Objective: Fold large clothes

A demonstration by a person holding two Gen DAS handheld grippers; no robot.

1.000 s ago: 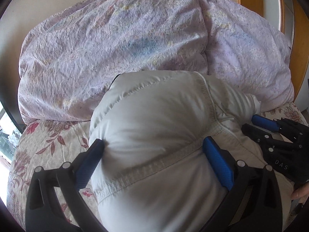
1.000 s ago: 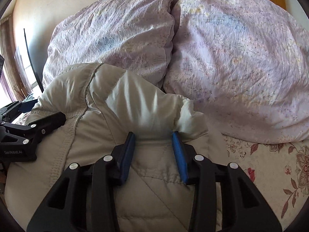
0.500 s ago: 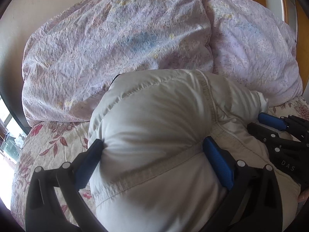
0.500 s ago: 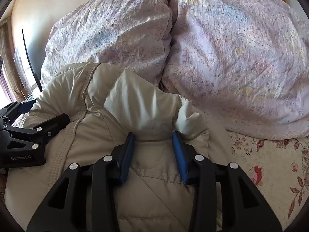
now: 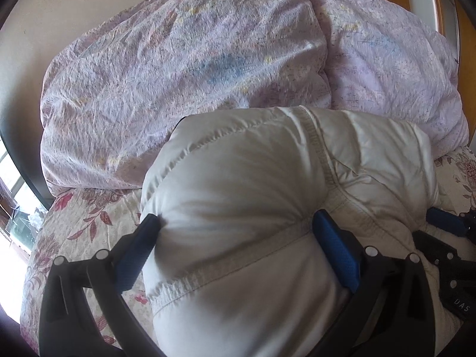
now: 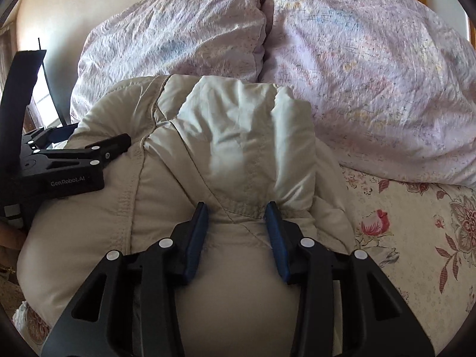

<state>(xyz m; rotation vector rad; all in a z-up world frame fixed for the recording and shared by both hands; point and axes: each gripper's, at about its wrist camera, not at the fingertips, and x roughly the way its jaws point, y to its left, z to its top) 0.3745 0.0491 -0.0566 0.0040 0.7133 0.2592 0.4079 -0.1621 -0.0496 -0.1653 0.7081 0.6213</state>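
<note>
A puffy cream-white quilted jacket [image 5: 253, 196] lay bunched on the floral-printed bedspread [image 5: 86, 220], directly between and ahead of both sets of jaws. The left gripper [image 5: 235, 226] had its blue-padded jaws spread wide around a thick roll of the jacket, each pad pressing into the padding along a stitched seam. The right gripper [image 6: 236, 211] had its jaws set closer together, clamped on a narrower gathered fold near another seam. In the left wrist view the right gripper [image 5: 443, 229] appeared only partly at the right edge, cut off by the frame; in the right wrist view the left gripper [image 6: 95, 145] lay to the left of the jaws, one finger resting on the jacket and the other mostly hidden behind it. Beyond the jacket, past the jaw tips, two crumpled lilac patterned pillows [image 6: 357, 68] leaned side by side against a beige wall [image 5: 44, 6]. The jacket's lower part was hidden beneath the gripper bodies, so its overall shape could not be made out. The bulging fabric also covered the bedspread under it.
</note>
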